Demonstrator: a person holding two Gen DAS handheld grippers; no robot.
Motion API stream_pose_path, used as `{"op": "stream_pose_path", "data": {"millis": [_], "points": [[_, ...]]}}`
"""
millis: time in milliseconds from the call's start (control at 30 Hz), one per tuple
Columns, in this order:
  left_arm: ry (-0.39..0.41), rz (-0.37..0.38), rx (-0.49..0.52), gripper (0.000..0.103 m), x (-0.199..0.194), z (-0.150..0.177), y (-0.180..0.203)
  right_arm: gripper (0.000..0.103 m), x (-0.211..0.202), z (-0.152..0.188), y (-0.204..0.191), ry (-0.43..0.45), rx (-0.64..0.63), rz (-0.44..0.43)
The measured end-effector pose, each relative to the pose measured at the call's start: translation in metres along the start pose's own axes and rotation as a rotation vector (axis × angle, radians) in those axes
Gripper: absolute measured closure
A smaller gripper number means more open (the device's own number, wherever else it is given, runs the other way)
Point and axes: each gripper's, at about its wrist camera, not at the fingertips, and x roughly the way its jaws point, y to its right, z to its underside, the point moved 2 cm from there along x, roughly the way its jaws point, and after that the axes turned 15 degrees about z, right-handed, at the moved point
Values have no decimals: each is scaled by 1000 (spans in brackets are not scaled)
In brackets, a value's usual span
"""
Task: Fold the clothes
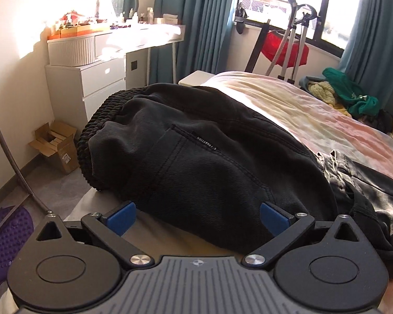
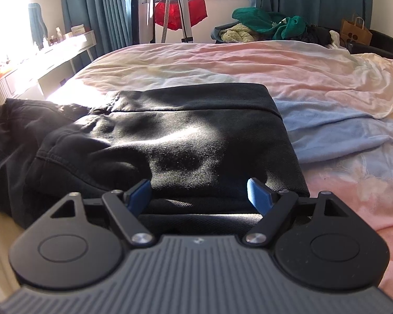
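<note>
Black trousers (image 1: pixel 201 162) with a ribbed elastic waistband (image 1: pixel 97 130) and a back pocket lie on the bed near its front edge. My left gripper (image 1: pixel 196 218) is open, its blue pads (image 1: pixel 121 216) on either side of the seat end of the trousers, holding nothing. In the right wrist view the folded leg part of the trousers (image 2: pixel 186 136) lies flat in layers. My right gripper (image 2: pixel 199 195) is open at the near edge of that folded part, empty.
The bed (image 2: pixel 314 68) has a pastel pink, yellow and blue cover. A pile of green and yellow clothes (image 2: pixel 267 23) sits at its far side. A white dresser (image 1: pixel 91 78), a cardboard box (image 1: pixel 57 144) and a purple mat (image 1: pixel 5 238) are at the left.
</note>
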Motion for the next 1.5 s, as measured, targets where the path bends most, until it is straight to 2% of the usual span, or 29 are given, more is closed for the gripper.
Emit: {"op": "stream_pose_path", "data": {"millis": [100,333,533,700,767,833,967,1000,1033,1100,1167,1233,1300,1333,1400,1500], "points": [[-17,-28,-72,2,5,-2,-20,21,-1,0,-3,11,-28,13],[-16,-34,-173,2,15,-7,-42,21,4,1,-4,-2,-22,18],[-13,29,-304,2,27,-11,-62,21,2,4,-14,25,-77,51],[-5,98,-448,2,43,-10,-82,21,4,4,-13,15,-61,49],[25,147,-538,2,47,-8,-93,21,4,5,-13,14,-57,51],[92,209,-648,2,44,-3,-108,21,5,5,-14,17,-60,55],[342,470,-1033,3,37,19,-159,21,4,7,-17,26,-73,69],[379,545,-1104,3,38,22,-171,21,3,7,-17,29,-76,72],[394,596,-1123,3,38,23,-178,21,2,7,-18,34,-80,75],[421,694,-1154,3,38,25,-190,21,-1,7,-20,55,-89,85],[439,724,-1145,3,35,25,-190,22,-14,5,-24,149,-116,82],[440,707,-1099,4,32,22,-185,21,-31,1,-31,269,-150,43],[419,675,-1013,5,32,16,-178,21,-39,-1,-38,318,-156,-1],[408,659,-969,5,32,14,-174,21,-38,-2,-41,318,-161,-15],[386,627,-882,5,33,8,-166,21,-22,1,-46,239,-179,-16],[374,575,-819,6,37,2,-159,22,6,13,-46,98,-172,-50]]}}
